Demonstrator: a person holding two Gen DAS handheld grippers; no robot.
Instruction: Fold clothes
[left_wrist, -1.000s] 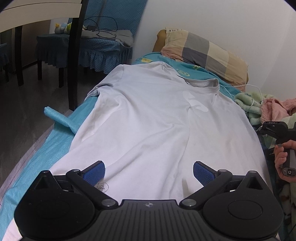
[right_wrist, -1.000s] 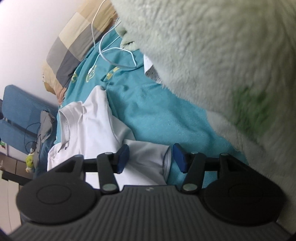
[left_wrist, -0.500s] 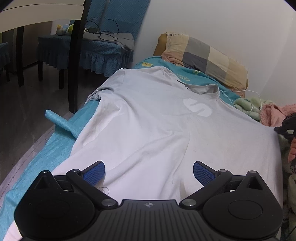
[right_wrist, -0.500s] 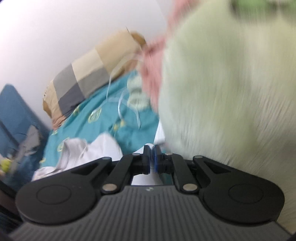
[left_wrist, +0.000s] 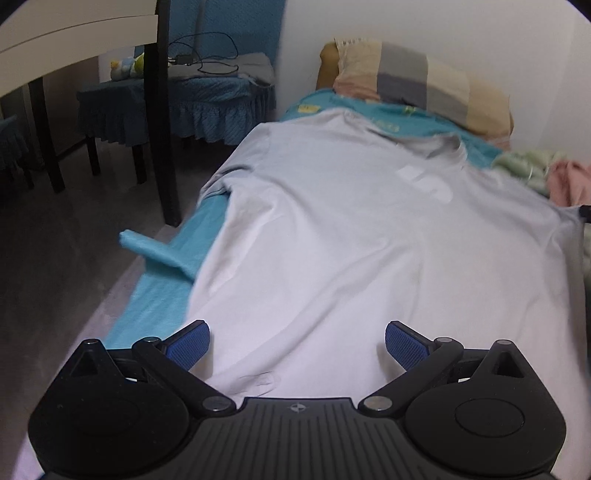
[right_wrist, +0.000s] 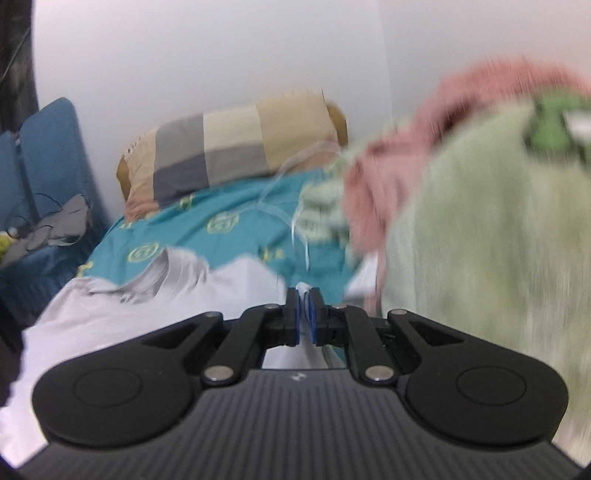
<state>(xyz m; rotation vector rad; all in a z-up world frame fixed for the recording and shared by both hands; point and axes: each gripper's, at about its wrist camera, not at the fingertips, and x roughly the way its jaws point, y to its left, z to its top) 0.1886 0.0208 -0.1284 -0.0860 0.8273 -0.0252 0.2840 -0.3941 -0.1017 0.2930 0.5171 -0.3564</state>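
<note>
Since a second ago the right gripper (right_wrist: 304, 314) has closed from a wide spread over the white T-shirt's sleeve to a tight pinch, and its view has swung from a steep, tilted look at the bed to a more upright one facing the pillow. Its blue pads (right_wrist: 314, 314) now press together on a thin fold of the white T-shirt (right_wrist: 147, 314), with white cloth showing between them and hanging below. In the left wrist view the shirt's far right edge has lifted into a taut corner, and the hand seen there a second ago is gone from that view.

The left gripper (left_wrist: 297, 345) hangs over the shirt's lower hem with its jaws spread wide, its blue pads (left_wrist: 188, 343) well apart and holding nothing.

The white T-shirt (left_wrist: 351, 240) lies front up along the teal bedsheet (left_wrist: 159, 291), its collar toward the checked pillow (left_wrist: 424, 81) at the wall. Just beside the right gripper a pale green fleece (right_wrist: 480, 240) and a pink cloth (right_wrist: 424, 147) are heaped, blurred. Beyond the bed's left edge stands a chair with a blue ruffled cover (left_wrist: 207, 103).
</note>
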